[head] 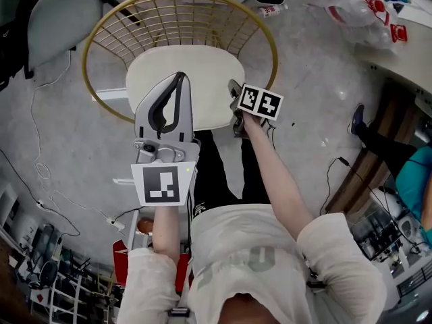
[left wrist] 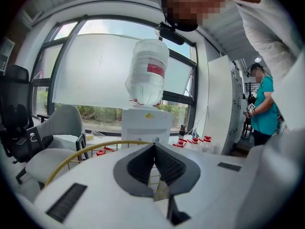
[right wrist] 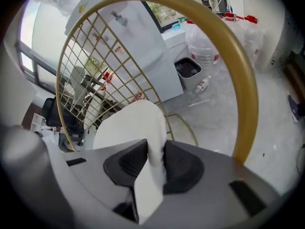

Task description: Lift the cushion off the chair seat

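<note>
right gripper (right wrist: 155, 152) pinching cushion (right wrist: 133, 123) edge, left gripper (left wrist: 155, 149) fingers together

Head view looks steeply down — all share the chair (head: 175, 20).

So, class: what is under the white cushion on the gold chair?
Only the chair's gold wire frame shows around the cushion. The seat beneath is covered, and the right claw pinching the cushion's edge hides that corner.
</note>
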Demonstrator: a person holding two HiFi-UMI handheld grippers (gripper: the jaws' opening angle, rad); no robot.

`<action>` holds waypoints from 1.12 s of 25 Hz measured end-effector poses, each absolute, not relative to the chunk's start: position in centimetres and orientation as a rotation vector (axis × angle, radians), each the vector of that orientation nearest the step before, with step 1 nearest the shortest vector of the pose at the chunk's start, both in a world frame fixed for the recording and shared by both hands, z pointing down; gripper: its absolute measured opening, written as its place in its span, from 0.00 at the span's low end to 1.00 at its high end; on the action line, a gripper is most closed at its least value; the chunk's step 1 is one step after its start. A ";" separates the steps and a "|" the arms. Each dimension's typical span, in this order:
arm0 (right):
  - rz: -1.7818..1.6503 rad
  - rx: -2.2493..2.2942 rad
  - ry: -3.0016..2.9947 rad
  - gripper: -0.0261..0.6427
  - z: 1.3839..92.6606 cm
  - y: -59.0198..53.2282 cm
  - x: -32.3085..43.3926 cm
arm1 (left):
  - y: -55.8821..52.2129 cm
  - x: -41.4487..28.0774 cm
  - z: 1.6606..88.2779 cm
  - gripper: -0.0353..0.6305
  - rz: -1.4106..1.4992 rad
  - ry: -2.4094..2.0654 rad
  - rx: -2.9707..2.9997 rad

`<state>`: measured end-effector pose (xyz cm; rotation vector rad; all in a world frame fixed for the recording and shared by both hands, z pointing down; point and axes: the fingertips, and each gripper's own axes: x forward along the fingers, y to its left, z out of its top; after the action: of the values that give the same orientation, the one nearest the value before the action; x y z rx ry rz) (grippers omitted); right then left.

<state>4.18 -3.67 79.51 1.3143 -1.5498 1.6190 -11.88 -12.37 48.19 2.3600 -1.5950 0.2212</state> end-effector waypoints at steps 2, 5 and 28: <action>1.630 1.289 -1.575 0.17 78.2 -3.6 3.9 | -12.4 -11.8 47.0 0.07 0.206 -1.613 2.360; 1.636 1.255 -1.632 0.15 75.9 -4.0 3.1 | -12.3 -11.7 45.0 0.07 0.184 -1.650 2.365; 1.009 0.982 -2.351 0.11 43.5 -10.4 -5.4 | -7.2 -17.0 24.2 0.07 -0.048 -2.184 2.267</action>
<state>-5.36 -10.45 43.50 0.9816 -2.3511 1.0094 -17.01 -7.18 24.19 2.2672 -2.1841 -0.0485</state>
